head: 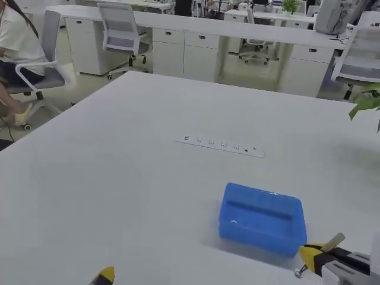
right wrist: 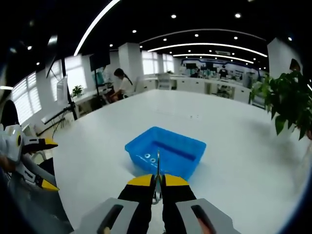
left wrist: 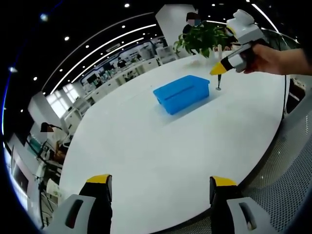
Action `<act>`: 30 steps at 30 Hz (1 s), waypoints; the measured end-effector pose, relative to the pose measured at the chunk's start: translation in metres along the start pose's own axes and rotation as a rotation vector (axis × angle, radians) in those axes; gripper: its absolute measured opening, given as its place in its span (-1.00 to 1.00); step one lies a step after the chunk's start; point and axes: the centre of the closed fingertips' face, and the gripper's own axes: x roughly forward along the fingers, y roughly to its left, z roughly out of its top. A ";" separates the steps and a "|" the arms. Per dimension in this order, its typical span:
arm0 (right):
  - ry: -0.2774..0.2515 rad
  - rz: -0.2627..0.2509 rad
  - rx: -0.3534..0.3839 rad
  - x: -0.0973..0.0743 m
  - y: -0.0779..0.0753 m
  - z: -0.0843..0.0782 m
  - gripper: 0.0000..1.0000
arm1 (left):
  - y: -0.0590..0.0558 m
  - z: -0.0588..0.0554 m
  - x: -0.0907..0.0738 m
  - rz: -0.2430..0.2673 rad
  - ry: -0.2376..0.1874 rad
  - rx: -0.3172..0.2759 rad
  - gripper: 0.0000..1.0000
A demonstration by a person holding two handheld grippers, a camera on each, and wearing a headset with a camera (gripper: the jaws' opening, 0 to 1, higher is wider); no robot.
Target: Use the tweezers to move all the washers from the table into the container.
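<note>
You're clamping the tweezers (right wrist: 158, 165) in your right gripper (right wrist: 157, 181) just near-right of the container (right wrist: 187, 146) holding two washers (right wrist: 147, 156), your left gripper (left wrist: 161, 180) hanging open and empty, so you're risking them clipping its near wall.

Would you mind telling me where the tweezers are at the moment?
The tweezers are clamped in the right gripper, pointing toward the blue container; in the head view they sit at the lower right, beside the container's near corner.
</note>
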 end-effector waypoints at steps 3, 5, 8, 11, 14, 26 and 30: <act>-0.052 0.006 -0.011 0.003 -0.002 0.026 -0.95 | -0.001 0.000 0.000 -0.002 0.003 0.001 0.68; -0.074 0.005 -0.022 0.008 -0.004 0.040 -0.95 | -0.001 -0.001 0.001 -0.003 0.005 0.003 0.68; -0.087 -0.006 -0.036 0.019 -0.010 0.050 -0.95 | 0.000 -0.001 0.000 -0.002 0.006 -0.001 0.68; -0.077 -0.011 -0.028 0.034 -0.015 0.049 -0.95 | 0.000 -0.002 0.001 0.001 0.013 0.001 0.68; -0.060 -0.016 -0.036 0.049 -0.019 0.045 -0.95 | 0.001 -0.003 0.001 0.005 0.016 -0.003 0.68; 0.010 -0.036 -0.031 0.076 -0.028 0.020 -0.94 | 0.002 -0.006 0.003 0.008 0.029 -0.005 0.68; 0.030 -0.028 -0.012 0.079 -0.026 0.012 -0.94 | 0.002 -0.006 0.003 0.008 0.031 -0.004 0.68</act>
